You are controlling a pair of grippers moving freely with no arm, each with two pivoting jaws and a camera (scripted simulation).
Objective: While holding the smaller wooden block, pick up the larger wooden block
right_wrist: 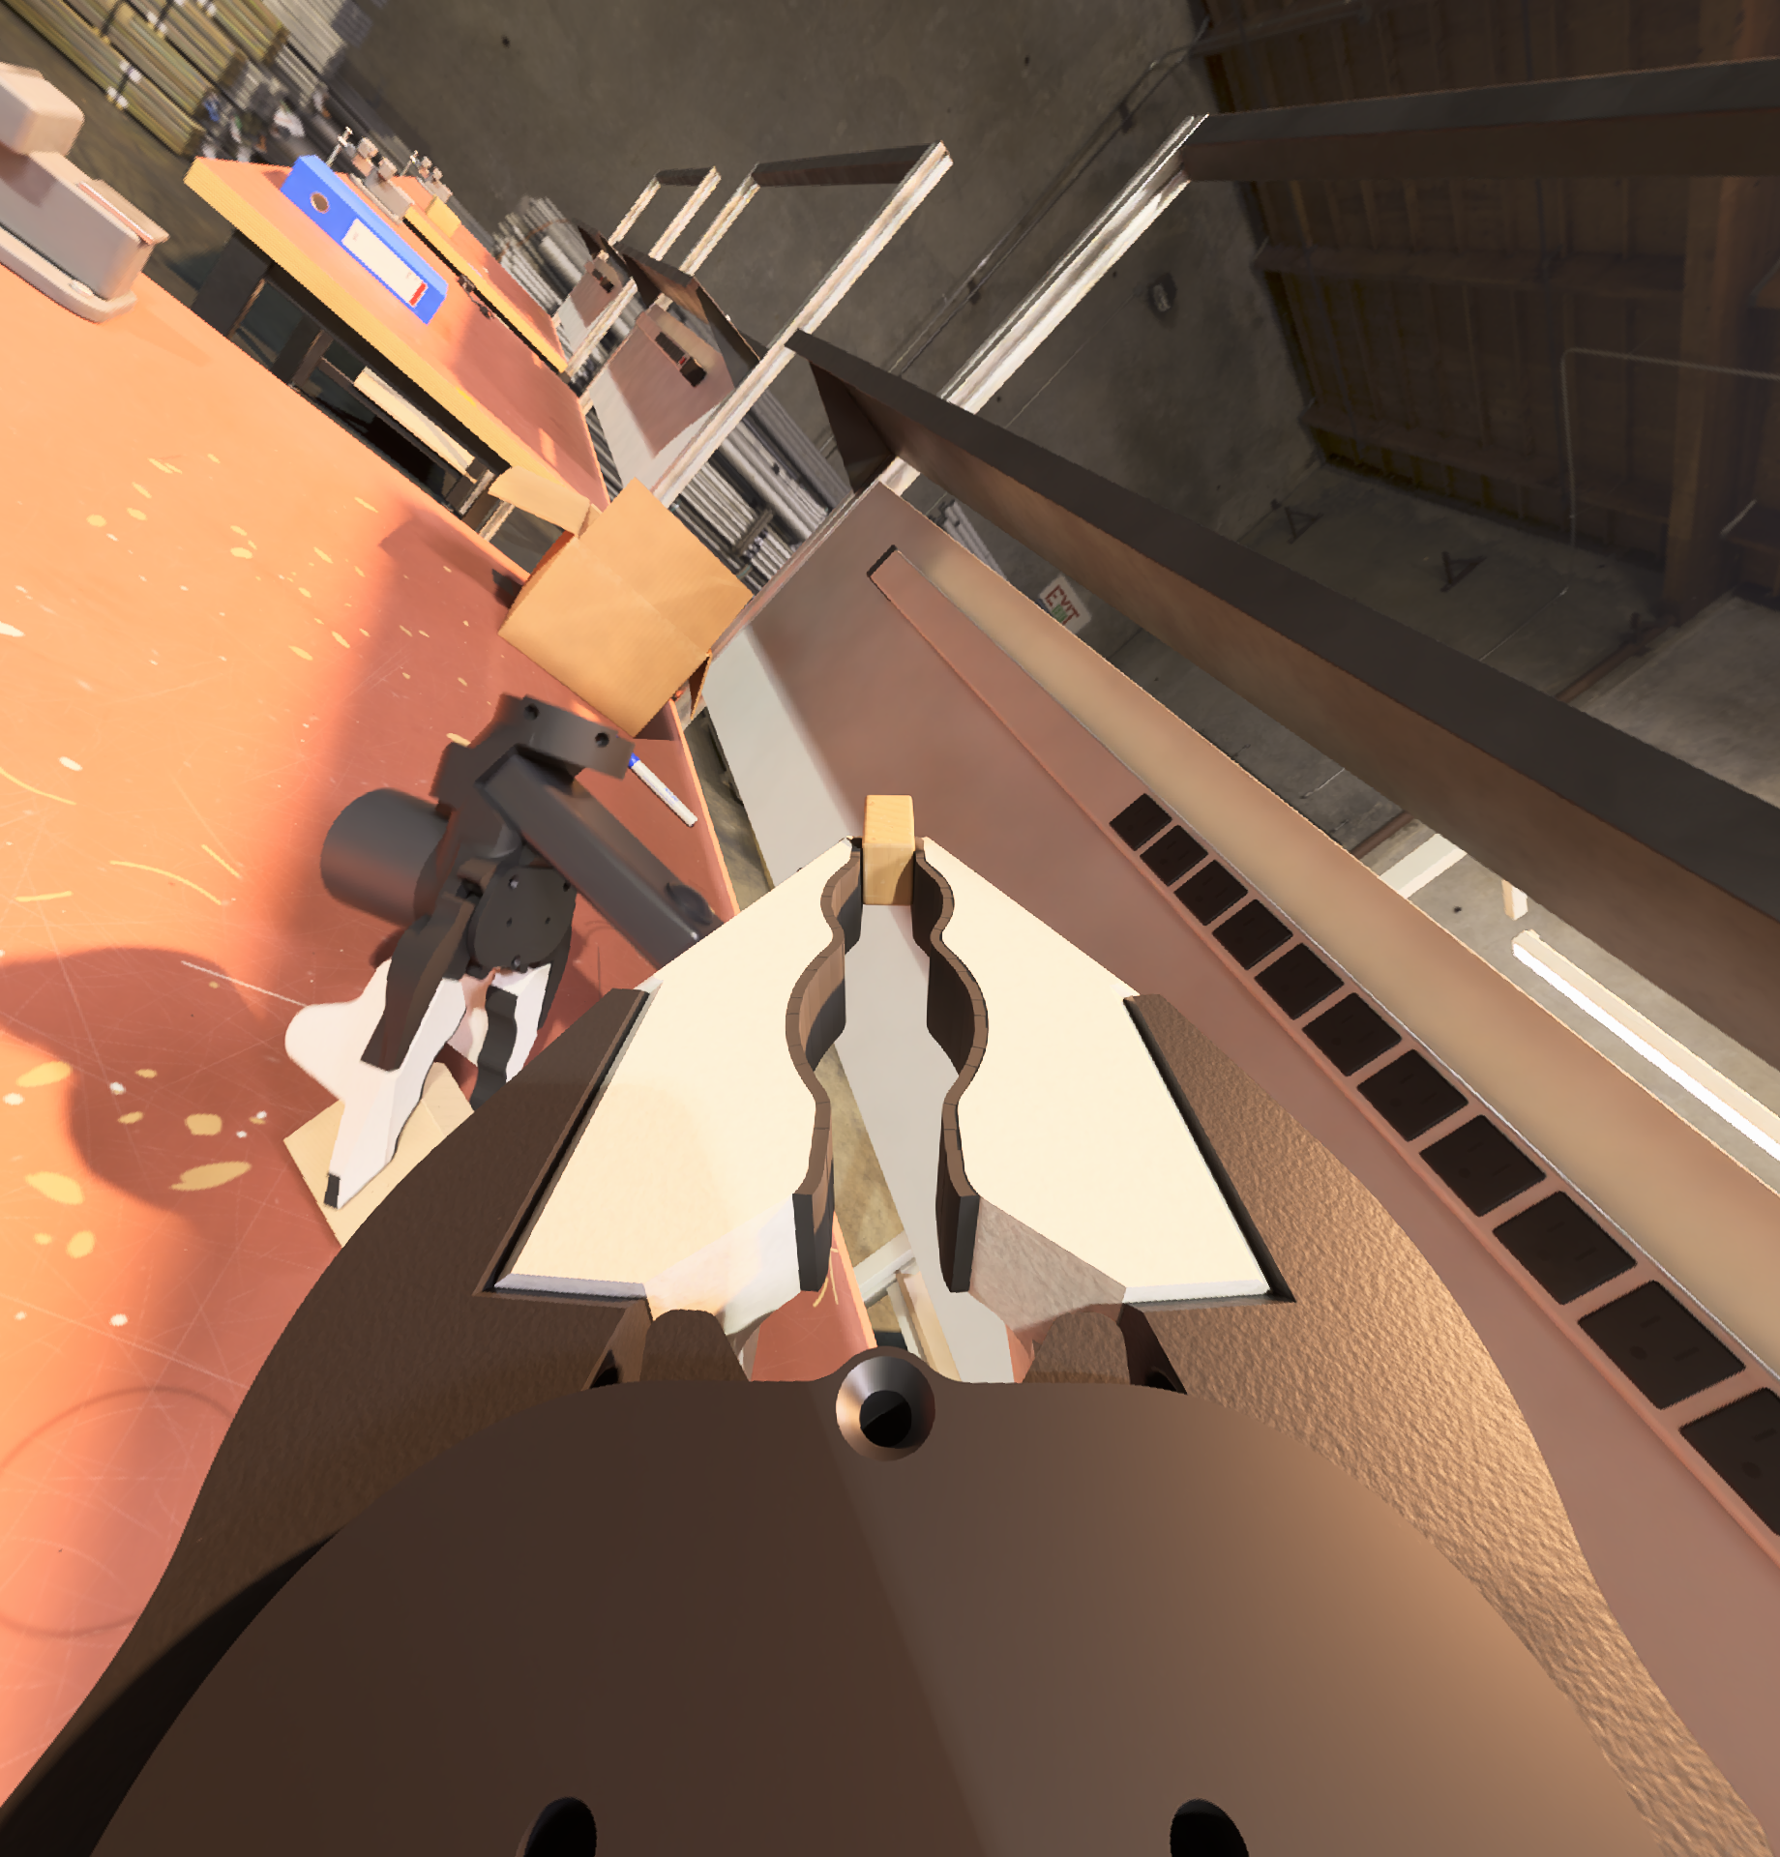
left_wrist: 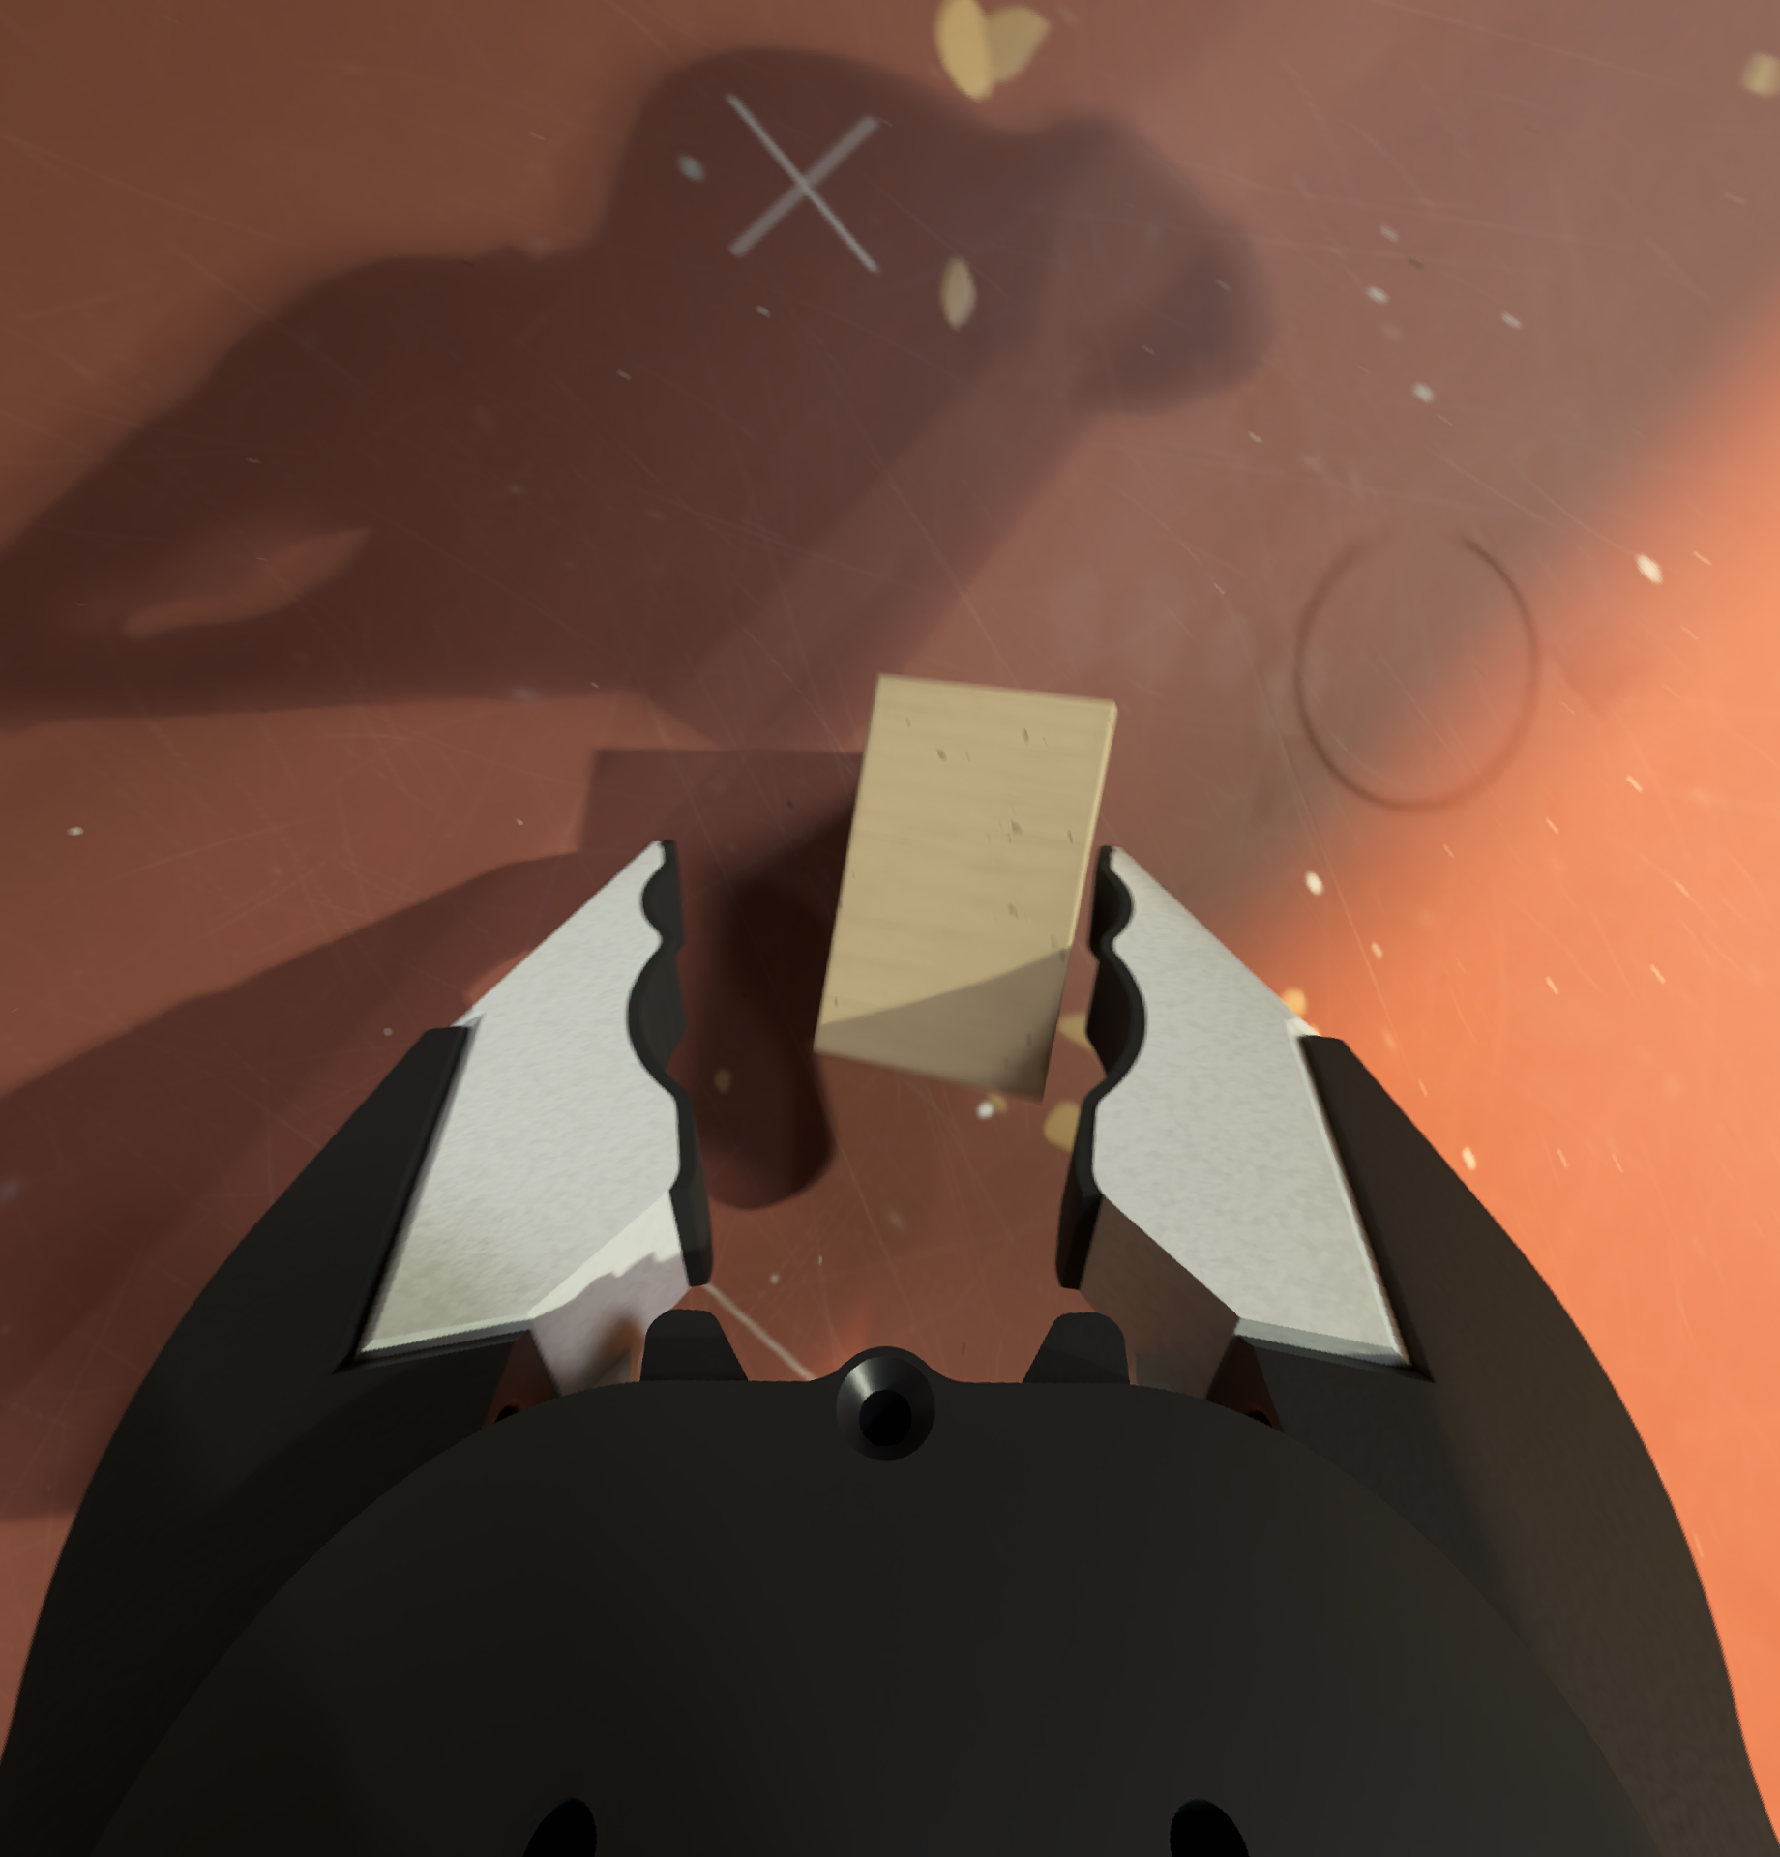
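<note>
We see a reddish-orange tabletop (left_wrist: 263, 904), scuffed with fine scratches and dotted with pale flecks and chips. A larger wooden block (left_wrist: 956, 894) lies flat on it, pale and rectangular, throwing a dark shadow to one side. Beyond the block we find a thin white cross mark (left_wrist: 804, 184) drawn on the top, and off to the side a faint ring mark (left_wrist: 1416, 671). In the right wrist view we see a cardboard box (right_wrist: 625, 608) at the table's far edge, and a grey device (right_wrist: 42, 191) toward a far corner.
</note>
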